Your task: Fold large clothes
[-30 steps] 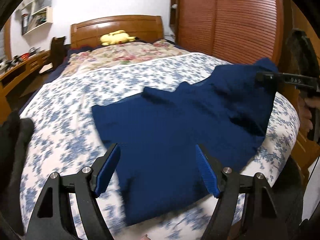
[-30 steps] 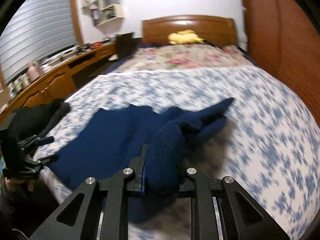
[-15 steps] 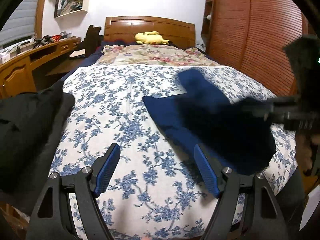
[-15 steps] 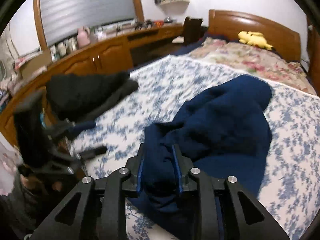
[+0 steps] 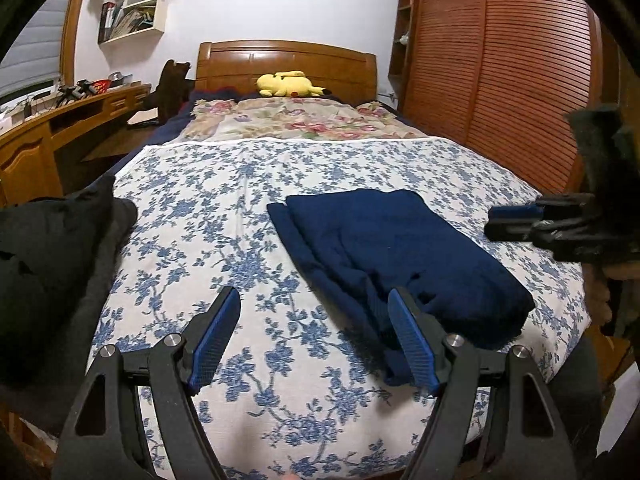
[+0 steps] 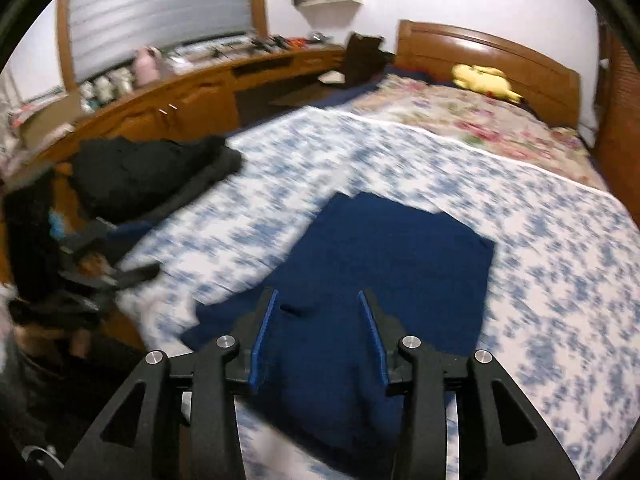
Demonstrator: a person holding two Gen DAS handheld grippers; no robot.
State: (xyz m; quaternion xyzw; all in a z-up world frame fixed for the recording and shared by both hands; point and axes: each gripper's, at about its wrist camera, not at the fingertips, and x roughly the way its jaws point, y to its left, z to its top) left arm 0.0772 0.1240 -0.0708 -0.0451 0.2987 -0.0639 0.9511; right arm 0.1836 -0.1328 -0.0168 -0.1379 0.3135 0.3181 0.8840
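While the right wrist view is smeared by motion blur, so that the floral print of the bed [image 6: 560, 280] and the far side of the room lose their detail, the left wrist view is sharp; the near end of the navy garment [image 5: 400, 248] is hidden behind the left gripper's right finger there, and in the right wrist view its near edge runs under the gripper body and out of sight; the right gripper [image 5: 516, 220] shows in the left view only as a dark shape at the frame's right edge, its holder cut off. The left gripper [image 5: 316, 338] hovers low over the bed with its jaws spread wide and nothing between them; the right gripper [image 6: 318, 338] hangs above the garment, jaws parted and holding nothing. Folded into a rough rectangle, the garment lies flat on the right half of the bed; a black pile of clothes [image 5: 48, 264] sits at the bed's left edge, well apart from it.
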